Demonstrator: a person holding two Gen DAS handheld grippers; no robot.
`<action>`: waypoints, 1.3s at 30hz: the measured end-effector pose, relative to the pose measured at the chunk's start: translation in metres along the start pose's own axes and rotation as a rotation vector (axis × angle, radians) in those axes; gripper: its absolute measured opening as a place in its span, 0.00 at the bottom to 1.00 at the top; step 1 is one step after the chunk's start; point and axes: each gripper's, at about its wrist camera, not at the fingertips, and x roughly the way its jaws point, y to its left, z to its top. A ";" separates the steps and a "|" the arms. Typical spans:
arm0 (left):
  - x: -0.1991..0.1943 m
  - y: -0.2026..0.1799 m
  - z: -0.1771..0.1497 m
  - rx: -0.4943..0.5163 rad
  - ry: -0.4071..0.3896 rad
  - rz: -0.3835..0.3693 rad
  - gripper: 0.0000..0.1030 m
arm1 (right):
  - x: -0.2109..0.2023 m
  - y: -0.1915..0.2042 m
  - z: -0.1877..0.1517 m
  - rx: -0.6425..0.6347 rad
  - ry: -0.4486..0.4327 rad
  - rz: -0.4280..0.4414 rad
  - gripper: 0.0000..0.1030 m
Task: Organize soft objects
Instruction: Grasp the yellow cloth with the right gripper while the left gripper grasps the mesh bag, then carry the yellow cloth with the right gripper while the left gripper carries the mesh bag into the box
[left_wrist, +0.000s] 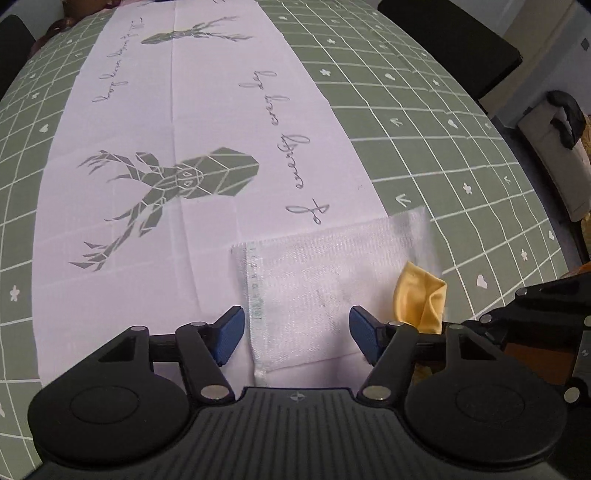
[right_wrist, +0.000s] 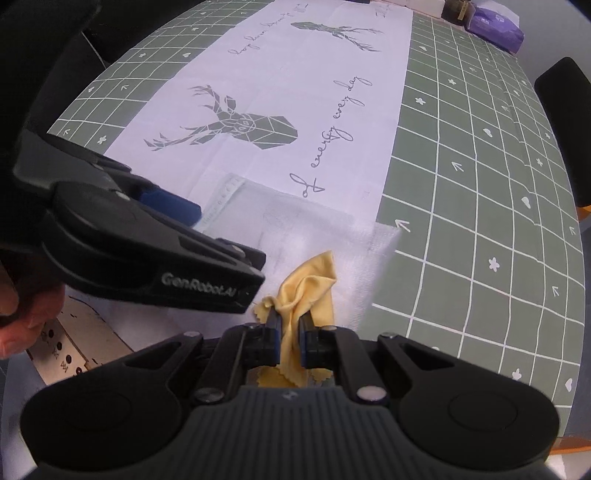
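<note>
Starting at the left, we have our left gripper (left_wrist: 296, 334) angled steeply down over the near edge of the white woven cloth (left_wrist: 314, 291), its blue pads standing well apart with nothing pinched between them; the cloth's hemmed edge lies just inside the left pad (left_wrist: 229, 334), but we cannot tell whether either pad touches the fabric. That cloth lies flat and partly on top of the pale runner (left_wrist: 207, 122) printed with deer heads and script, which stretches away along the green gridded tablecloth (left_wrist: 461, 155). Moving right, the yellow cloth (right_wrist: 308, 291) sits crumpled over the white cloth's right part, and our right gripper (right_wrist: 290, 341) is clamped tight on it, the jaws drawn nearly together with a bunched fold running up between them and a pinked edge showing beneath. In the right wrist view our left gripper's black body (right_wrist: 147, 254) crosses just to the left of the yellow cloth, near it but apart. A hand (right_wrist: 22, 314) shows at the far left edge. As for progress, we judge the job to be early: neither cloth is folded or stacked, the yellow one is only gathered in a grip, and the white one lies spread open. What remains, we reckon, is to lift the yellow cloth clear, then fold or place both pieces.
</note>
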 end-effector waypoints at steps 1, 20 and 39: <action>0.000 -0.003 -0.001 0.015 -0.004 0.006 0.69 | 0.000 0.000 0.000 -0.003 -0.002 0.004 0.06; -0.028 -0.015 -0.010 0.062 -0.120 0.115 0.01 | -0.016 0.003 -0.008 -0.018 -0.037 -0.013 0.06; -0.175 -0.033 -0.068 0.084 -0.350 0.166 0.00 | -0.131 0.046 -0.038 -0.062 -0.205 -0.082 0.06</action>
